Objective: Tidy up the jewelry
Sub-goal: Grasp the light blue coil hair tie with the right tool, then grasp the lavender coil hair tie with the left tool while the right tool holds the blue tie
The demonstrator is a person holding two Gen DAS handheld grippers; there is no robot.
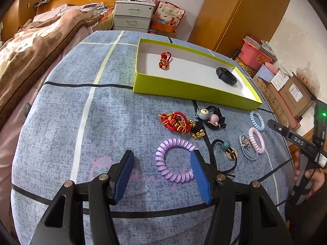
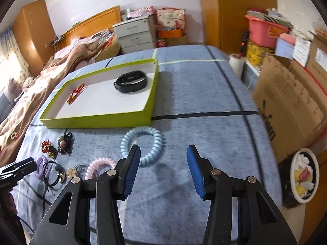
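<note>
Two pieces lie in the green box (image 1: pixel 192 90): a red charm (image 1: pixel 164 60) and a black band (image 1: pixel 226 75). About nine items remain loose on the blue cloth (image 1: pixel 102 122). The left gripper (image 1: pixel 162 175) stands apart and empty with the purple coil tie (image 1: pixel 174 160) between its tips; the right gripper (image 2: pixel 163 173) is likewise apart and empty, the blue coil tie (image 2: pixel 143 146) just ahead by its left finger.

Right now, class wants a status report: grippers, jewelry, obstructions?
Left gripper open by purple coil. Right gripper open near blue coil. Green box holds two pieces. Nothing blocking.
</note>
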